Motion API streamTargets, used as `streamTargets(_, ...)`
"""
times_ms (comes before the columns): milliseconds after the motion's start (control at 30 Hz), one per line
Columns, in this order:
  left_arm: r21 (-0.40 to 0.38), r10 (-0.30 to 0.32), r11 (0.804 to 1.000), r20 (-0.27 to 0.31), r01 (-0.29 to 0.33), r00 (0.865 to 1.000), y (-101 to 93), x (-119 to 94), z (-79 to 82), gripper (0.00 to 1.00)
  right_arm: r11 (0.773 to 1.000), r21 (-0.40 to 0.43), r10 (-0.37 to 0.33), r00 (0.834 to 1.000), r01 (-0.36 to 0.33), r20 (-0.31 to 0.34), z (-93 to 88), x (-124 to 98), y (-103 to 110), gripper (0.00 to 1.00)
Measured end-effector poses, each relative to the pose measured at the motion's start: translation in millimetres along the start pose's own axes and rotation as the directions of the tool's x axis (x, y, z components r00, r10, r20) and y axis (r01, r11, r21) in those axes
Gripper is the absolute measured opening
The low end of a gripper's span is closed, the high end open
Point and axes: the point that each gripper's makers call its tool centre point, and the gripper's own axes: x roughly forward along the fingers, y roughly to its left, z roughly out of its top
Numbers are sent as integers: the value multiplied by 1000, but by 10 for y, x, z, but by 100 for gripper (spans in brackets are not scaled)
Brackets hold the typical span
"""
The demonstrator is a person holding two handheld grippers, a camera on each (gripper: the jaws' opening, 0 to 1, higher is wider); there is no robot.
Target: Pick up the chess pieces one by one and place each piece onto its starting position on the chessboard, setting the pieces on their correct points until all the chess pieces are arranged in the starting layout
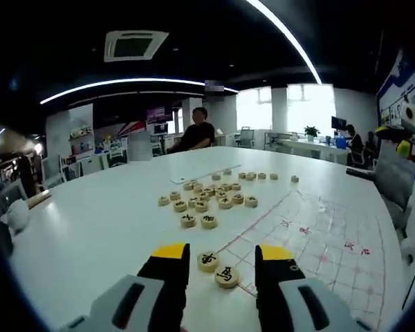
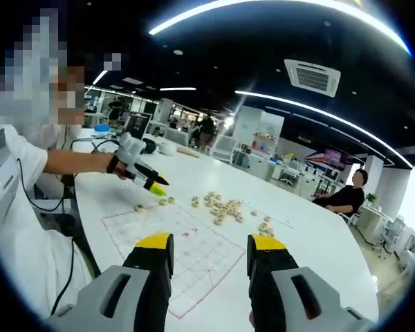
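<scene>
Right now the left tool (image 1: 221,266) stands released, two chess pieces (image 1: 218,268) lying between its jaws at lower centre, on the chessboard (image 1: 318,242) corner. The right tool (image 2: 209,256), also released, hangs well apart above the desk (image 2: 318,242).

L view low near chessboard (image 1: 318,238), R view higher, farther, both share chessboard

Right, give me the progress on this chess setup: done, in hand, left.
Done: two pieces sit at the chessboard's near corner, though I cannot tell whether they are on their points. In hand: nothing; the left gripper is open around that pair, and the right gripper hovers open over the board. Left: nearly everything; the loose pile lies on the white table.
</scene>
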Motion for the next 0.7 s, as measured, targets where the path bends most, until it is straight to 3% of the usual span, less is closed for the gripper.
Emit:
streamTargets(33, 4, -3, 1000, -1, 3, 1000, -2, 25, 28, 39, 1000, 0, -2, 1000, 2, 1, 2, -4, -5, 43)
streamTargets(100, -84, -42, 996, 7, 43, 999, -55, 112, 75, 38, 1000, 0, -3, 1000, 3, 2, 6, -8, -7, 43)
streamTargets(200, -11, -27, 1000, -36, 26, 999, -23, 301, 69, 38, 1000, -2, 0, 1000, 0, 2, 8, -9, 3, 43)
streamTargets(467, -9, -13, 1000, -117, 12, 993, 8, 801, -29, 37, 1000, 2, -4, 1000, 4, 3, 0, -23, -22, 43)
streamTargets(533, -43, -8, 999, -127, 3, 992, 36, 902, -57, 37, 1000, 5, -5, 1000, 5, 3, -2, -24, -29, 43)
streamTargets(700, -50, 9, 999, -148, -17, 989, 85, 1026, -110, 36, 1000, 3, 0, 1000, 0, 6, 2, -21, 4, 43)
